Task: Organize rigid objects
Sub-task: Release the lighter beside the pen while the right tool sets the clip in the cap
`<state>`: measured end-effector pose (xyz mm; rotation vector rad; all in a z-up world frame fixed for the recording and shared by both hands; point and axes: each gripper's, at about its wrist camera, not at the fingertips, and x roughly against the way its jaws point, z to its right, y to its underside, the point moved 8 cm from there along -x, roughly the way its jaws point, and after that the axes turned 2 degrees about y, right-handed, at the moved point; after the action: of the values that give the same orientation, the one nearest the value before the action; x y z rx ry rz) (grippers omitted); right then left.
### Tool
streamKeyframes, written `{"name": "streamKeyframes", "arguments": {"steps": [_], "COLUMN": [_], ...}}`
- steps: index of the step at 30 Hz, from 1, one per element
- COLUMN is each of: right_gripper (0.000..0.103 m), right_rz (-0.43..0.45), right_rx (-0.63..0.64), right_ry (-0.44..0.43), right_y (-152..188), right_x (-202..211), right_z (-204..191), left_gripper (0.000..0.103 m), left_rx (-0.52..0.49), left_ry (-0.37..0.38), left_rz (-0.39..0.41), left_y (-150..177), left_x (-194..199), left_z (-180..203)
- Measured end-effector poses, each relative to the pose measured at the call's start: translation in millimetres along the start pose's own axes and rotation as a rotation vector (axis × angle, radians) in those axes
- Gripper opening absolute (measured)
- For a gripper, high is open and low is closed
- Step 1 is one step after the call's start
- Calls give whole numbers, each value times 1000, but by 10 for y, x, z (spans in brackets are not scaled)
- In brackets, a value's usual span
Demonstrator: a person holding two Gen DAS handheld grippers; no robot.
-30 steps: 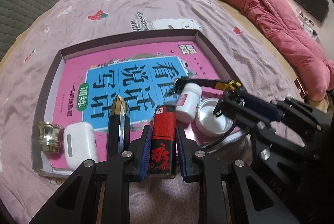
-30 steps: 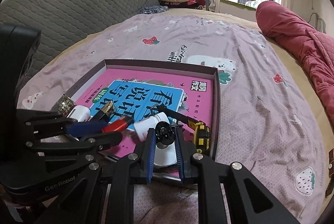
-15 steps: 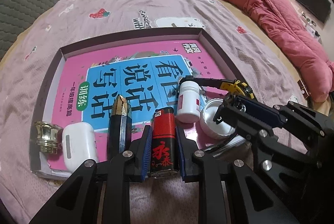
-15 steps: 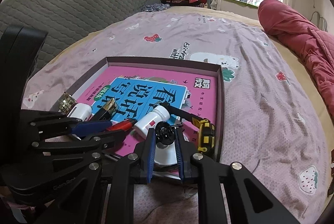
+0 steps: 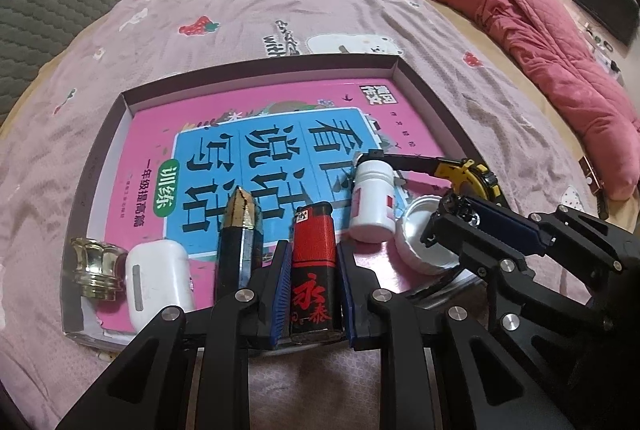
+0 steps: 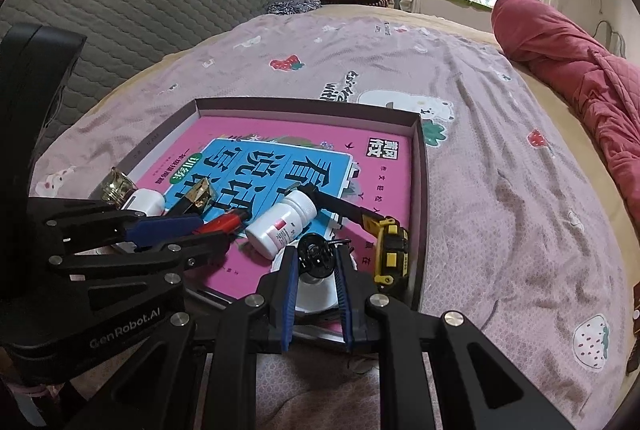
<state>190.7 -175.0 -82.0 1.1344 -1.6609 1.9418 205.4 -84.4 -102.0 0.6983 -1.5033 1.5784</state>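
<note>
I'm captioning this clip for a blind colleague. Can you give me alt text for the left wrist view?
The left gripper is shut on a red and black lighter at the near edge of a shallow tray on a bed. Beside it lie an earbud case, a white bottle and a tape measure.

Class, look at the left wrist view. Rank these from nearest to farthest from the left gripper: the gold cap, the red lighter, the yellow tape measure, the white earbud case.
1. Red lighter, clamped between the left gripper's pads.
2. White earbud case, lying to its left in the tray.
3. Gold cap, at the tray's near left corner, just beyond the case.
4. Yellow tape measure, far right, near the tray's right wall.
</note>
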Motion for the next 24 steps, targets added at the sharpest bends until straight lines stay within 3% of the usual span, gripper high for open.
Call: {"name": "streamKeyframes", "arguments": {"steps": [24], "right_gripper": [19], "right_rz": [-7], "right_rx": [-24], "right_ry": [-17], "right_y": [5], "right_x": [-34], "right_z": [11], "left_gripper": [23], "left_rx": [28], "left_ry": [26], "left_rz": [5], "left_y": [-14], "left_x": [47], "left_z": [-62]}}
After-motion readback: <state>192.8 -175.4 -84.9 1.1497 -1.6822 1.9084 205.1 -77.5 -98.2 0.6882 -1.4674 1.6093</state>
